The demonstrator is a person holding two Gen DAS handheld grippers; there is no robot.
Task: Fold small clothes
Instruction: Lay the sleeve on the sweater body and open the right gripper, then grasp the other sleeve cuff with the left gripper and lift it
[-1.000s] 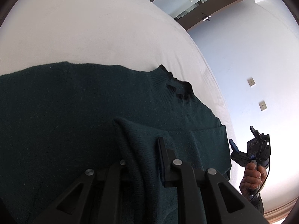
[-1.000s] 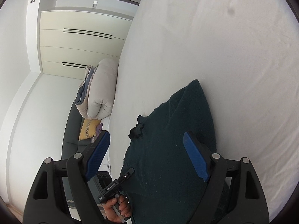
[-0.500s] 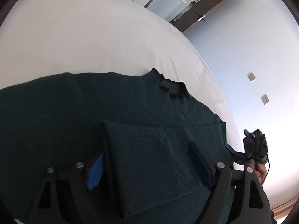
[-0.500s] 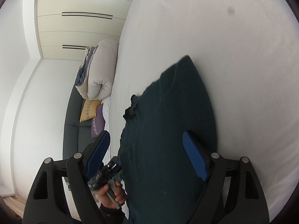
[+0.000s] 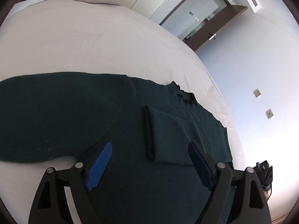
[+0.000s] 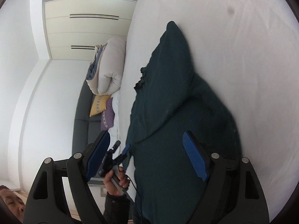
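A dark green sweater [image 5: 74, 112] lies spread on the white bed [image 5: 93, 43], its dark frilled collar [image 5: 184, 97] toward the far edge. One sleeve [image 5: 168, 134] is folded flat across the body. My left gripper [image 5: 150, 146] hovers open just above that sleeve, its blue pads apart and holding nothing. In the right wrist view the sweater [image 6: 168, 112] runs up the bed, and my right gripper [image 6: 146, 135] stands open over its near end, empty. The left gripper [image 6: 122, 146] also shows there, held in a hand [image 6: 116, 179] beside the sweater's edge.
A rolled pale duvet [image 6: 110, 65] lies at the head of the bed. Beyond it a grey sofa [image 6: 82, 123] holds a yellow cushion [image 6: 99, 105] and a purple one [image 6: 108, 115]. The bed's edge [image 5: 220, 100] falls off beside the collar toward a white wall.
My left gripper was shut on the folded sleeve; it has let go, opened wide and drawn back. The sleeve now lies flat on the body. My right gripper, still open, has drawn back over the sweater.
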